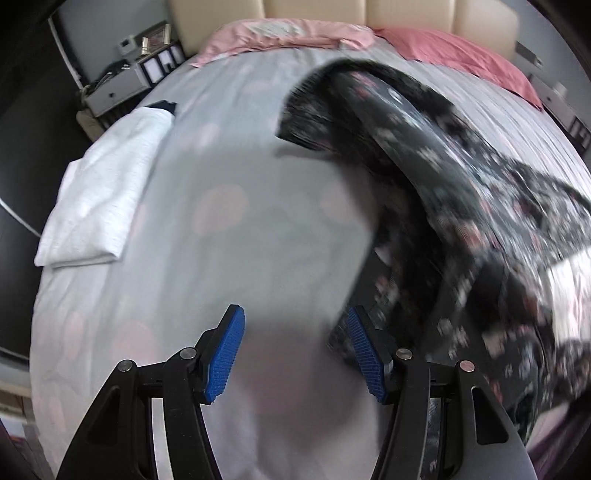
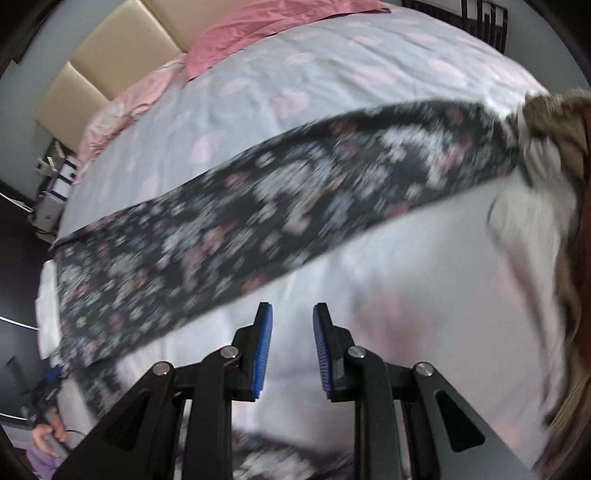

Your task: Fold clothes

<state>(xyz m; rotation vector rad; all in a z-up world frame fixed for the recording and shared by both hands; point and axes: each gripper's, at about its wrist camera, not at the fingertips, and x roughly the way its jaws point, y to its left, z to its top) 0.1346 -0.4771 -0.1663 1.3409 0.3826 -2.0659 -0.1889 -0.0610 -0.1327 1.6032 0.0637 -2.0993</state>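
The bed (image 1: pixel 229 155), spread with a grey cover printed in pale pink blotches, carries everything here. A dark floral garment (image 1: pixel 461 192), black with small pink and white flowers, lies in a long blurred band from near the middle of the bed toward its right edge; its near folds reach down to just beside the left gripper (image 1: pixel 293 350). That gripper hangs over bare cover with its blue pads well apart and nothing between them. A folded white garment (image 1: pixel 107 192) sits at the bed's left edge, a scrap of navy cloth showing at its far end. Pink pillows (image 1: pixel 454 55) lie along the head edge against a beige padded headboard (image 1: pixel 406 18), and a cluttered grey bedside unit (image 1: pixel 118 92) stands off the far-left corner. No writing can be read anywhere. The right wrist view shows the same floral garment (image 2: pixel 229 236) crossing the bed slantwise in front of the right gripper (image 2: pixel 292 350), whose pads stand a narrow gap apart and are empty. Only this view shows an olive and white heap of clothes (image 2: pixel 554 155) at the right edge, and a hand (image 2: pixel 46 439) with the other gripper's handle at the lower left. The white folded garment and the bedside unit show clearly only from the left wrist.
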